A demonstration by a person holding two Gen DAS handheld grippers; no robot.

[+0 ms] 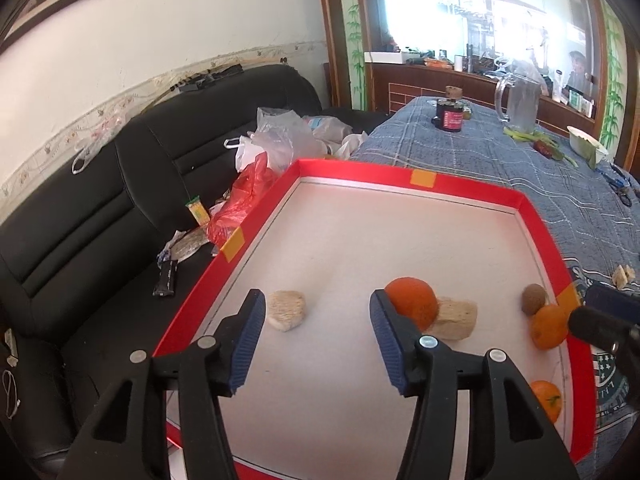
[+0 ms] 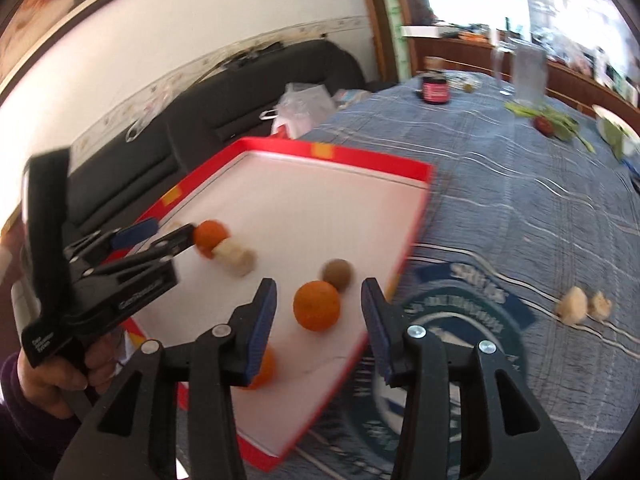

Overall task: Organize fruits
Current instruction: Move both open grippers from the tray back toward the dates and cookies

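In red tray (image 1: 536, 216): pale chunk (image 1: 456, 318) long axis crosswise, touching orange (image 1: 412, 302).

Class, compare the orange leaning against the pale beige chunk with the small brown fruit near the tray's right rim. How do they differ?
1. Colour: the orange is bright orange; the brown fruit is dull brown.
2. Size: the orange looks clearly bigger than the brown fruit.
3. Contact: the orange rests against the beige chunk; the brown fruit sits by the red tray rim, beside another orange.
Shared: both are roundish and lie inside the tray.

No text legible; print on left claw (image 2: 168, 236) body and tablecloth emblem (image 2: 452, 320) too blurred.
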